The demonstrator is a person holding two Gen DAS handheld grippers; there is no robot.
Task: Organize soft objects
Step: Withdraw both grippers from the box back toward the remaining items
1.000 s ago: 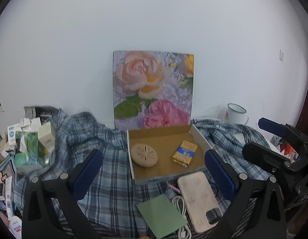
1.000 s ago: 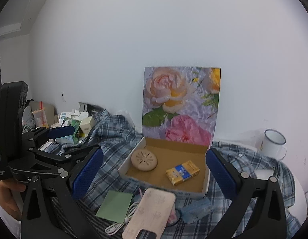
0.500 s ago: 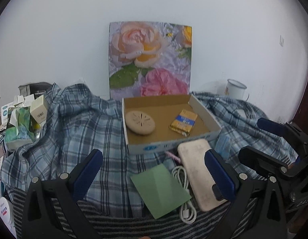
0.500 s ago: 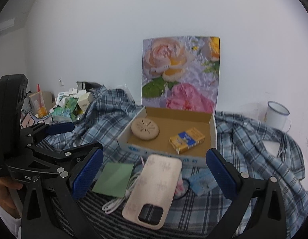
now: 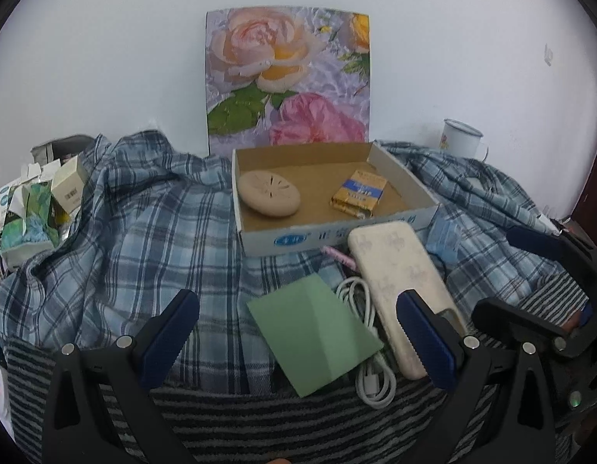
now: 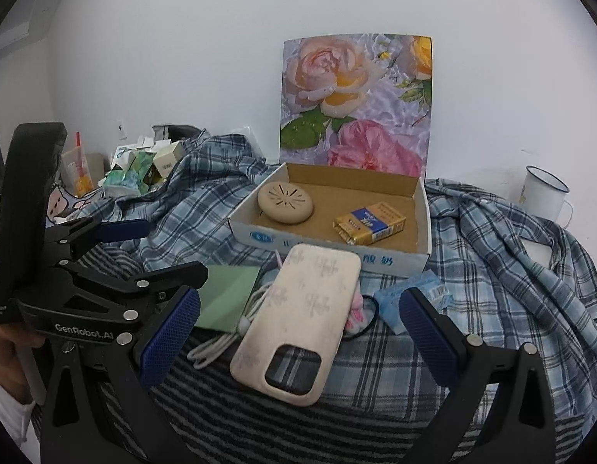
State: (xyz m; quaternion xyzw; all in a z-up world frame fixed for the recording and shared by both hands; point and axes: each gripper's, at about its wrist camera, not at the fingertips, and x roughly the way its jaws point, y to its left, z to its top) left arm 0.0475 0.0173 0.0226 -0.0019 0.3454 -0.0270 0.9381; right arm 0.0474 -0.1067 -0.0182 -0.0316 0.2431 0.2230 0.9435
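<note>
The left gripper [image 5: 298, 338] hangs with its jaws spread wide and empty above a green paper sheet [image 5: 314, 334] and a coiled white cable [image 5: 370, 363]. The right gripper [image 6: 298, 332] is likewise wide open, holding nothing, its jaws framing one beige phone case [image 6: 298, 321] that lies face down on a rumpled blue plaid shirt [image 6: 492, 270]. The shirt spreads in soft folds over a striped cloth [image 6: 260, 417]. Just behind the case sits one open cardboard box [image 6: 422, 228] containing one round tan disc [image 6: 285, 203] and one yellow packet [image 6: 370, 222]. A pale blue packet [image 6: 410, 301] lies beside the case. One white mug [image 6: 544, 193] stands well apart by the wall.
</note>
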